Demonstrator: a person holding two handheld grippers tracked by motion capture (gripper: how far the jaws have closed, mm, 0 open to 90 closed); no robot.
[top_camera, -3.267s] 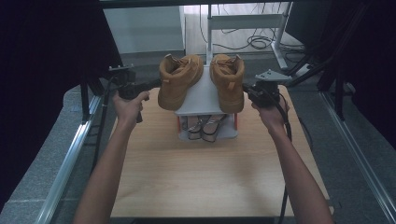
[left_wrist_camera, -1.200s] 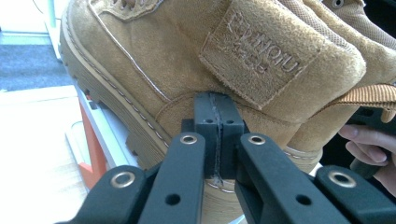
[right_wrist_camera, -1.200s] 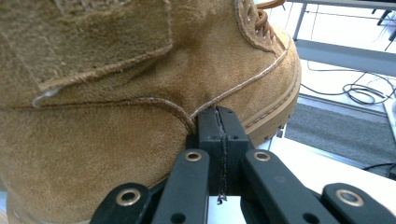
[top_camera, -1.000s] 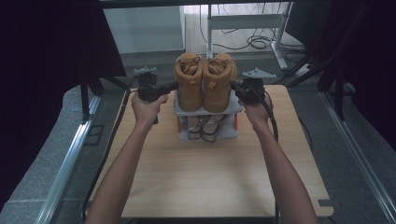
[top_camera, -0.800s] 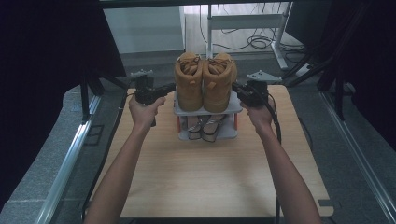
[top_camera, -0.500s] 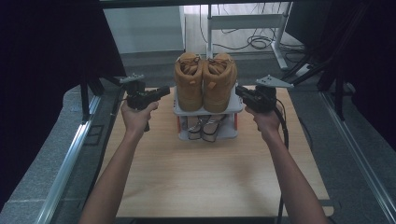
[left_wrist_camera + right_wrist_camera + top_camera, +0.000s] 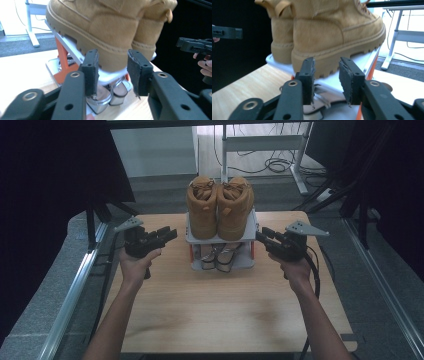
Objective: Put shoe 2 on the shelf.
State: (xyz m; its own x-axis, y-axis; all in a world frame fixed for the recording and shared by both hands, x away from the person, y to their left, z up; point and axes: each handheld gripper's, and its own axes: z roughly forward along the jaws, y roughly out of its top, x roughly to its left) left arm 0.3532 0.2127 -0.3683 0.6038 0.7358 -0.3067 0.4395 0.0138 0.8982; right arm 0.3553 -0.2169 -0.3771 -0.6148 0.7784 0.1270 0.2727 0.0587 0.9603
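Two tan boots (image 7: 202, 210) (image 7: 234, 210) stand side by side, toes pointing away, on the top shelf of a small white rack (image 7: 253, 227) with orange posts. Silver sandals (image 7: 222, 257) lie on its lower shelf. My left gripper (image 7: 167, 235) hovers just left of the rack and my right gripper (image 7: 263, 234) just right of it, both aimed inward. In the left gripper view the boots (image 7: 105, 27) sit beyond my left gripper (image 7: 112, 72). The right gripper view puts the boots (image 7: 329, 30) beyond my right gripper (image 7: 327, 80). Both pairs of jaws have just been opening, and nothing is between them.
The rack stands at the far middle of a wooden table (image 7: 225, 310). Metal rails (image 7: 75, 290) run along both sides of the table. Beyond its far edge are a desk frame (image 7: 260, 142) and floor cables. Dark curtains hang left and right.
Both grippers let go of the boots, opened, and drew outward and back from the rack. The boots, carried apart at first, now stand together on the top shelf.
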